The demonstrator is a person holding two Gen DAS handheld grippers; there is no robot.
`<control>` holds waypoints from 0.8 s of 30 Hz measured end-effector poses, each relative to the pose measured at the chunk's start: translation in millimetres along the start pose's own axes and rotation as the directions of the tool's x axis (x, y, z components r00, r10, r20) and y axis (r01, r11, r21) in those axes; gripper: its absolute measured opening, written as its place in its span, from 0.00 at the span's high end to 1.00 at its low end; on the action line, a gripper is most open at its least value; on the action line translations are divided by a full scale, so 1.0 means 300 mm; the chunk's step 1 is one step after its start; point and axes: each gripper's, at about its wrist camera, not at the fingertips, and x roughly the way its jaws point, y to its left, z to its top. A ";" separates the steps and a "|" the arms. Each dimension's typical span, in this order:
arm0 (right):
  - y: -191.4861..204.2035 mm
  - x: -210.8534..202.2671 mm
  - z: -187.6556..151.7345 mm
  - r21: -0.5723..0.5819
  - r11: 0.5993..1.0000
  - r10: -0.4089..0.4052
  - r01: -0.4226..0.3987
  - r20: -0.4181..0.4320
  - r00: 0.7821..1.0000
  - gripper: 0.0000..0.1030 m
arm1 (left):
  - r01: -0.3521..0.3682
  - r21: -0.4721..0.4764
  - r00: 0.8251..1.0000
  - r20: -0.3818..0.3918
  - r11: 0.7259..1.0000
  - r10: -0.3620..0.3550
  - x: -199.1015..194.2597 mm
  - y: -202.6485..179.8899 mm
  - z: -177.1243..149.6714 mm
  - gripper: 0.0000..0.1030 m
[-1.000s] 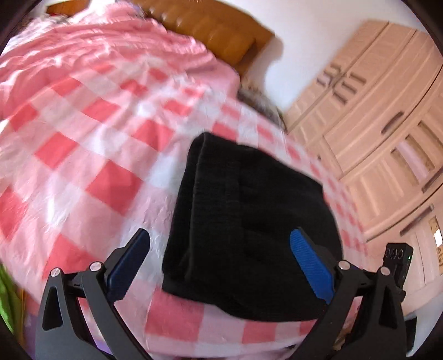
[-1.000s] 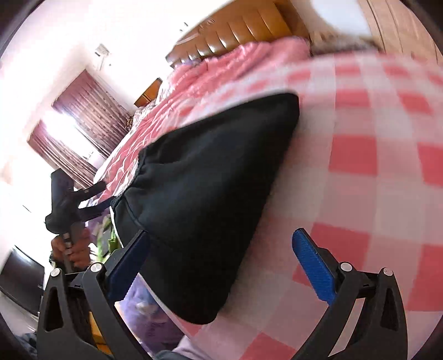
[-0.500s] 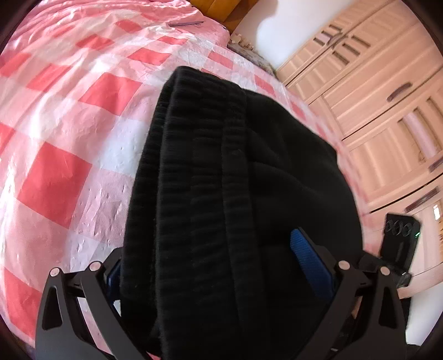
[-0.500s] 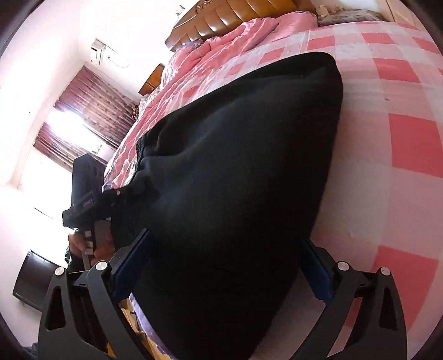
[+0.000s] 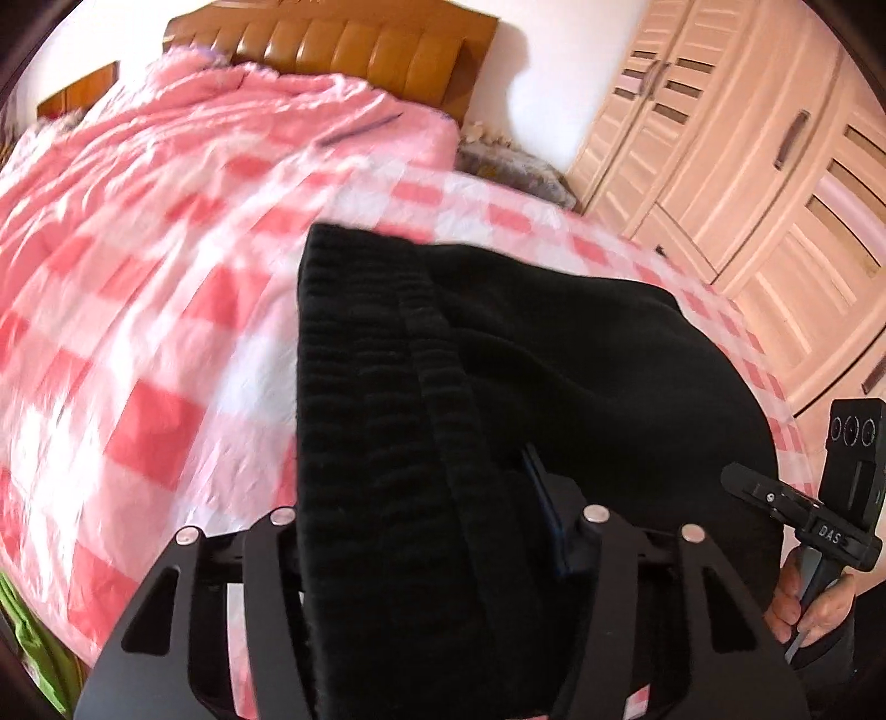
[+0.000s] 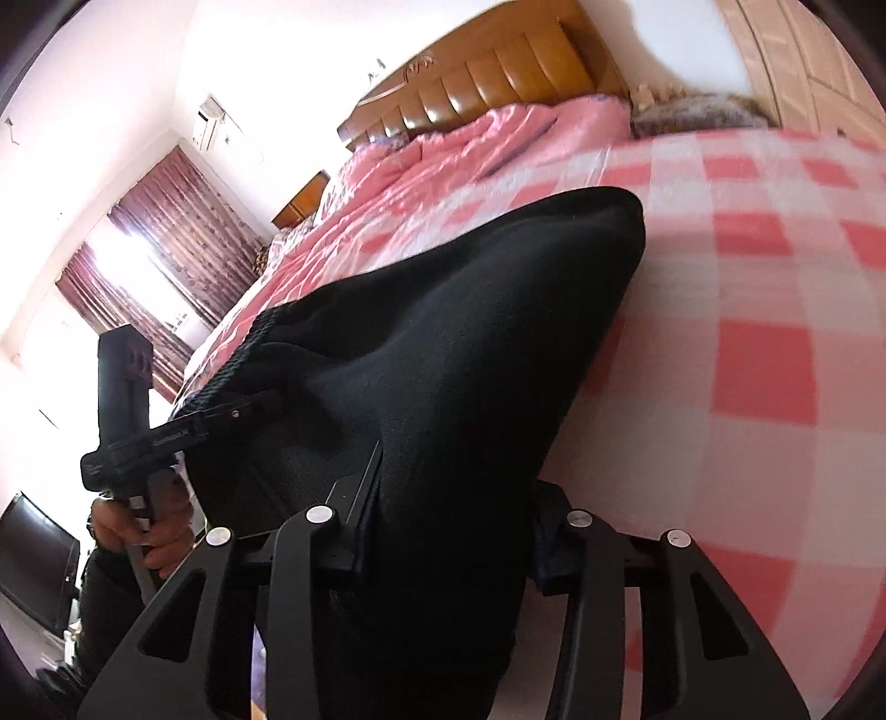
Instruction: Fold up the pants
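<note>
pants (image 5: pixel 421 443) sit between both closing grippers, left (image 5: pixel 426 531), right (image 6: pixel 448 531), seemingly pinched.

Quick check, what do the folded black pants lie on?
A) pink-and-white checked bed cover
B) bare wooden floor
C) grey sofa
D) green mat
A: the folded black pants rest on the pink-and-white checked bed cover, which surrounds them in both wrist views, with the wooden headboard behind.

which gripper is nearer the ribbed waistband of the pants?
Left. The left gripper straddles the pants at the ribbed waistband, jaws closing. The right gripper takes the plain opposite edge, also closing.
</note>
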 end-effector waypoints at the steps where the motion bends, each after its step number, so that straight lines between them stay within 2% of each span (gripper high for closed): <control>1: -0.022 -0.020 0.007 0.001 1.000 -0.019 0.019 0.016 1.000 0.59 | 0.009 0.016 1.000 0.006 1.000 -0.009 0.007 -0.035 0.018 0.48; 10: -0.263 -0.156 0.074 0.110 0.984 -0.153 0.141 0.105 0.983 0.59 | 0.056 0.126 0.998 0.000 0.990 -0.056 0.208 -0.333 0.167 0.48; 14: -0.340 -0.168 0.088 0.135 0.980 -0.164 0.149 0.108 0.981 0.59 | 0.042 0.153 0.999 -0.009 0.987 -0.041 0.292 -0.403 0.203 0.46; 17: -0.349 -0.145 0.089 0.131 0.978 -0.171 0.160 0.080 0.982 0.54 | -0.017 0.172 1.000 0.009 0.985 0.015 0.319 -0.417 0.192 0.32; 19: -0.326 -0.150 0.089 0.115 0.972 -0.212 0.204 0.061 0.975 0.35 | -0.077 0.198 0.996 0.060 0.977 0.066 0.308 -0.418 0.170 0.18; 20: -0.308 -0.160 0.086 0.100 0.966 -0.245 0.238 0.057 0.968 0.30 | -0.108 0.208 0.993 0.075 0.972 0.094 0.300 -0.417 0.162 0.15; 21: -0.283 -0.167 0.093 0.076 0.961 -0.270 0.265 0.071 0.960 0.20 | -0.139 0.212 0.988 0.091 0.967 0.122 0.285 -0.406 0.150 0.14; 22: -0.241 -0.190 0.092 0.026 0.954 -0.301 0.300 0.118 0.946 0.14 | -0.195 0.211 0.977 0.130 0.958 0.170 0.257 -0.407 0.140 0.10; 24: -0.170 -0.221 0.078 -0.063 0.926 -0.356 0.373 0.188 0.915 0.11 | -0.307 0.200 0.938 0.229 0.931 0.260 0.194 -0.424 0.115 0.04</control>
